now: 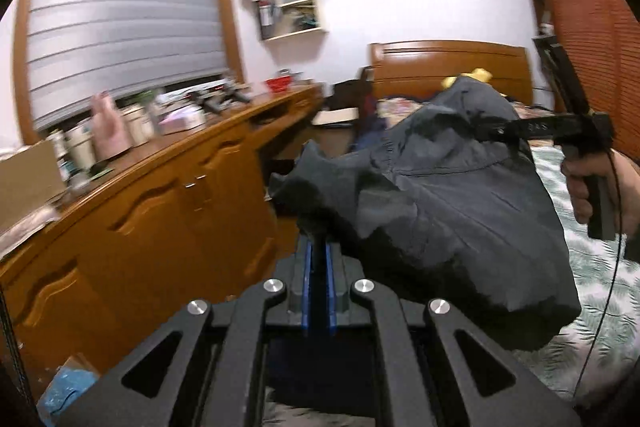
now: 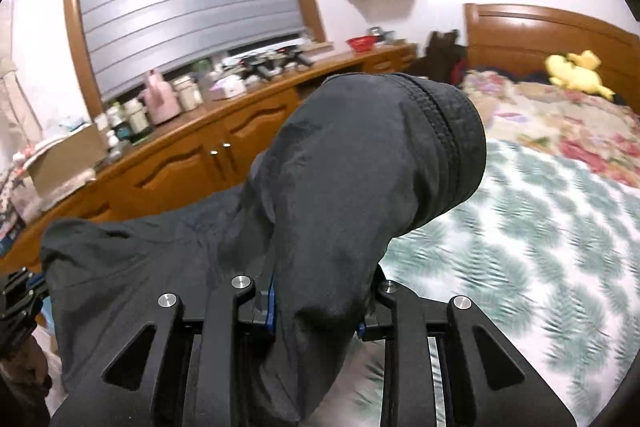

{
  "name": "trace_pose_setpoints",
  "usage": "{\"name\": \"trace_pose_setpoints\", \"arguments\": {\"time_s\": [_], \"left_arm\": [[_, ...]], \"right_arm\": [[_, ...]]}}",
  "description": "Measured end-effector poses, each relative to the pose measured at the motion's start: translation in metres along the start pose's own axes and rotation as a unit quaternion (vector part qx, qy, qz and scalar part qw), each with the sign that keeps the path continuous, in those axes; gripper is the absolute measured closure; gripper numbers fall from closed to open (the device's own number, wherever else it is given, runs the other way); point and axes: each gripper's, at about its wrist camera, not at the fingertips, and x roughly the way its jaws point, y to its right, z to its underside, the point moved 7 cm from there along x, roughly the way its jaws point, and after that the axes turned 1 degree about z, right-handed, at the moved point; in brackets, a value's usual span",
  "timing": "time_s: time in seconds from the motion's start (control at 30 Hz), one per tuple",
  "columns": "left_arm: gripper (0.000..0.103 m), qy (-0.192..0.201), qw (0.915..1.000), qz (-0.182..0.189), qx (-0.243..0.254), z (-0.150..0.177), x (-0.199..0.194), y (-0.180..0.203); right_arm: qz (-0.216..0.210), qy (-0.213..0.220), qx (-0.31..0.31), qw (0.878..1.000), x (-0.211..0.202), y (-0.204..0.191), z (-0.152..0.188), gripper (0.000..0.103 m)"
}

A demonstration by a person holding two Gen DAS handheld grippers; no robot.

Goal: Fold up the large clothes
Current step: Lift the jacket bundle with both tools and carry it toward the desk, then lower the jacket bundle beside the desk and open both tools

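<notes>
A dark grey jacket (image 1: 460,211) hangs in the air between both grippers, above the edge of the bed. My left gripper (image 1: 319,241) is shut on one bunched corner of it, blue pads (image 1: 307,267) nearly together. In the left wrist view the right gripper (image 1: 486,131) grips the jacket's upper right part, with a hand (image 1: 580,187) on its handle. In the right wrist view a thick fold of the jacket (image 2: 360,155), zipper edge on top, fills the right gripper (image 2: 320,299) and hides its fingertips. The left gripper (image 2: 18,291) shows at the far left edge.
A bed with a green leaf-print cover (image 2: 540,227) lies to the right, with a wooden headboard (image 1: 448,63) and a yellow plush toy (image 2: 576,71) at its far end. A long wooden cabinet (image 1: 140,219) crowded with bottles runs along the left under a shuttered window (image 1: 120,19).
</notes>
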Motion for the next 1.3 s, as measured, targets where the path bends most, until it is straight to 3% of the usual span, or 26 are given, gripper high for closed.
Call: {"name": "trace_pose_setpoints", "arguments": {"time_s": [0.1,0.2,0.27,0.33,0.4,0.5,0.57,0.7,0.87,1.3], "left_arm": [[0.099,-0.022,0.9993,-0.025,-0.019,0.022,0.020,-0.037],[0.099,-0.059,0.9970,-0.029,-0.041,0.056,0.045,-0.054],[0.099,-0.074,0.9954,-0.034,-0.050,0.077,0.051,-0.057],[0.099,-0.079,0.9944,-0.036,-0.061,0.091,0.049,-0.059],[0.098,-0.082,0.9937,-0.033,-0.069,0.100,0.043,-0.056],[0.097,-0.087,0.9930,-0.039,-0.070,0.105,0.037,-0.052],[0.095,-0.084,0.9927,-0.042,-0.075,0.102,0.031,-0.052],[0.094,-0.068,0.9936,-0.050,-0.075,0.091,0.012,-0.045],[0.085,-0.050,0.9965,-0.033,-0.058,0.069,-0.007,-0.023],[0.071,0.011,0.9995,0.029,-0.007,0.028,-0.067,0.088]], "right_arm": [[-0.015,-0.012,-0.001,1.000,0.032,-0.025,0.002,0.077],[-0.017,-0.049,-0.010,0.999,0.071,-0.043,0.028,0.077],[-0.007,-0.077,-0.016,0.997,0.089,-0.042,0.048,0.077],[0.030,-0.121,-0.046,0.991,0.114,-0.039,0.076,0.076],[0.057,-0.136,-0.077,0.986,0.123,-0.035,0.092,0.072],[0.056,-0.143,-0.079,0.985,0.120,-0.029,0.095,0.061],[0.059,-0.141,-0.087,0.984,0.112,-0.028,0.095,0.045],[0.065,-0.130,-0.114,0.983,0.084,-0.030,0.096,0.039],[0.047,-0.098,-0.118,0.987,0.032,-0.035,0.103,0.031],[0.043,-0.031,-0.102,0.993,-0.109,-0.028,0.116,0.017]]}}
